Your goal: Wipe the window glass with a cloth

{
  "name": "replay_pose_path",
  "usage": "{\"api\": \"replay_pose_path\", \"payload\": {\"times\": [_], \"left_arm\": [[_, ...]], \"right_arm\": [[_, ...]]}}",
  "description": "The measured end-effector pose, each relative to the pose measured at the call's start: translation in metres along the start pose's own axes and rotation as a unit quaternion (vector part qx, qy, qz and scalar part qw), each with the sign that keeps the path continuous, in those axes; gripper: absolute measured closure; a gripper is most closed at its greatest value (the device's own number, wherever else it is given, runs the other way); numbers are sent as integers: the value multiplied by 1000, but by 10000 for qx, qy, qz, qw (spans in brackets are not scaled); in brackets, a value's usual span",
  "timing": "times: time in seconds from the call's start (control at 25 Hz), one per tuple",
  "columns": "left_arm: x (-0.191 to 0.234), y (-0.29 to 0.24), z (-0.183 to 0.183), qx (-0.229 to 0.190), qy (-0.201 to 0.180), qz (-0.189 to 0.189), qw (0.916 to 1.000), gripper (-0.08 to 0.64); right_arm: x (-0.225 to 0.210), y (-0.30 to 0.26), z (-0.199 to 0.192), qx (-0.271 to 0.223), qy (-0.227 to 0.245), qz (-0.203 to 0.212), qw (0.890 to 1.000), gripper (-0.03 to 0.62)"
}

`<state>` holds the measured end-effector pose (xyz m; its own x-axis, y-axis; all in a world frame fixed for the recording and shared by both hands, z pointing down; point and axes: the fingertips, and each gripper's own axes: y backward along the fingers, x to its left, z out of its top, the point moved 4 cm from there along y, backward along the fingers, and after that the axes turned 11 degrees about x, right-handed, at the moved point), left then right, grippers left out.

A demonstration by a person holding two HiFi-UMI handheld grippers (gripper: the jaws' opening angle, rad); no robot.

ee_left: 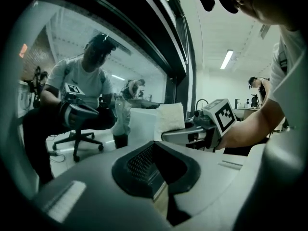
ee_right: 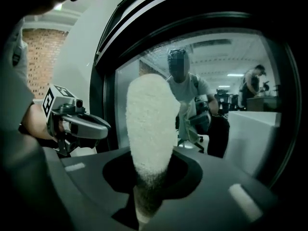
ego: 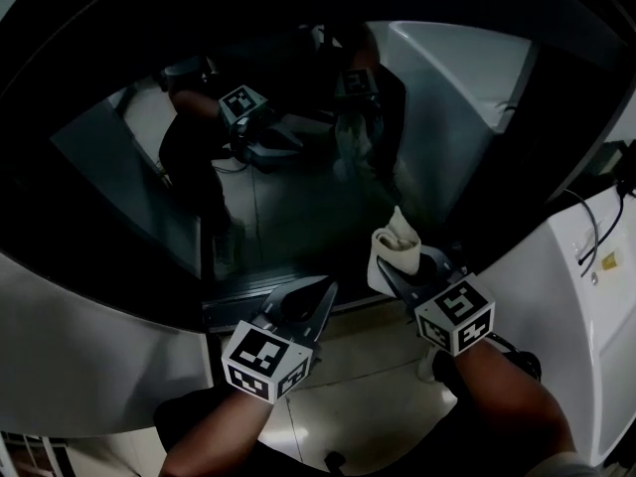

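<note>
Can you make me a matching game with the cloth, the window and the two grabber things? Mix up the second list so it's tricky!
Things:
1. cloth
2. window glass
3. left gripper
4. right gripper

States:
A. jaws together, nothing between them
B. dark and shiny, shows reflections
C. white and fluffy, sticks up from between two jaws
D. jaws clamped on something white

Right pairs: 1-C, 2-B, 3-A, 4-D.
</note>
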<state>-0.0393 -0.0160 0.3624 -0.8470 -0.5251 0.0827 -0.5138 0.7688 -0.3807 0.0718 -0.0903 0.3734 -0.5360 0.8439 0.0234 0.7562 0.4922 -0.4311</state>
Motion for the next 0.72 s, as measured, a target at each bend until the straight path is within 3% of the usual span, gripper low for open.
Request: {"api": "replay_pose_path", "payload": {"times": [0.16, 0.48, 0.72], "left_arm": [[-24, 24, 15, -153, 53, 84, 9998, 545], [-59, 93, 37, -319, 165, 269, 9990, 545], [-90, 149, 41, -465, 284, 387, 9978, 545]], "right_arm": [[14, 37, -12, 49, -396, 138, 9991, 509], [78, 109, 7, -54, -46, 439, 9990, 508], [102, 168, 17, -261, -199, 570, 9978, 508]]}}
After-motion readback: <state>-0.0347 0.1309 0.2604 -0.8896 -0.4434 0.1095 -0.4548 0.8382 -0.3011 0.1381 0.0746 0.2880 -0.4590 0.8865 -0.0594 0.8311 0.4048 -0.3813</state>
